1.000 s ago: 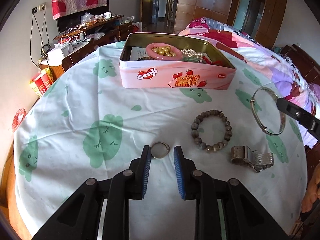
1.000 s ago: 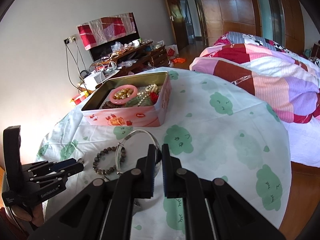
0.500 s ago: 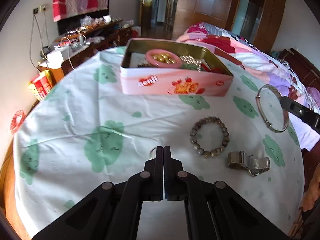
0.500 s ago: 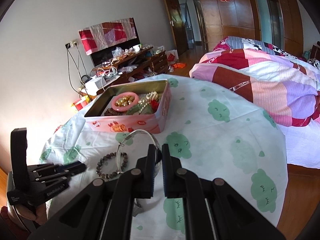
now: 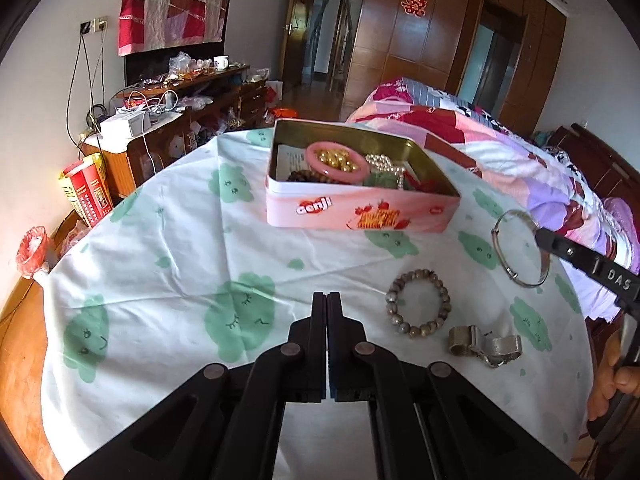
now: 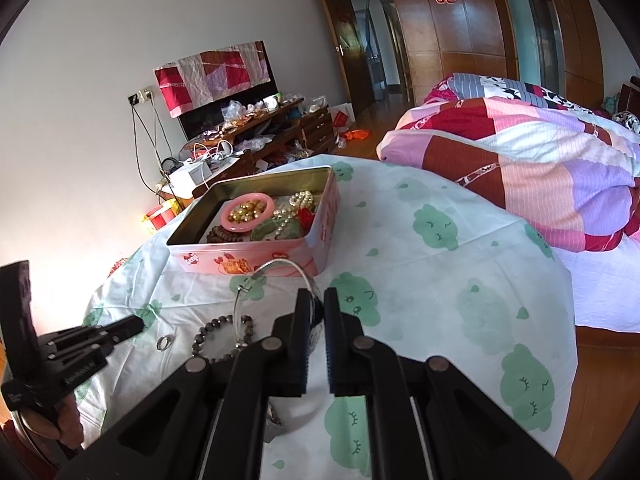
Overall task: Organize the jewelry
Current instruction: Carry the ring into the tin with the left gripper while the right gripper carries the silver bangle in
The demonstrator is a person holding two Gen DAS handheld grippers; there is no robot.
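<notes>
Left view: left tongs (image 5: 327, 304) pressed together at 6 o'clock, nothing visible between the pads. Open tin (image 5: 360, 216) at 12 o'clock, already holding a pink hoop (image 5: 316, 152), gold beads (image 5: 336, 159), pearls (image 5: 386, 162) and darker pieces; "Genji" readable on its pink front. Loose on the desk (image 5: 160, 264): bracelet (image 5: 418, 304) at 4 o'clock, strap (image 5: 484, 346) just beyond it. Bangle (image 5: 516, 252) at 3 o'clock, pinched by the right tongs (image 5: 541, 237), "DAS" in white along their side. Red double-happiness character (image 5: 414, 4) on the wardrobe at 1 o'clock. Right view: right tongs clamped on the bangle's rim at centre, hoop standing up toward the tin at 11 o'clock. Ring (image 6: 164, 343) lying on the desk at 8 o'clock, just ahead of the left tongs' closed tip and apart from it, so judged not picked up. Small print on the left tool unreadable. Judged about halfway: several pieces in the tin, bangle in grip, ring, bracelet and strap not yet put away.
</notes>
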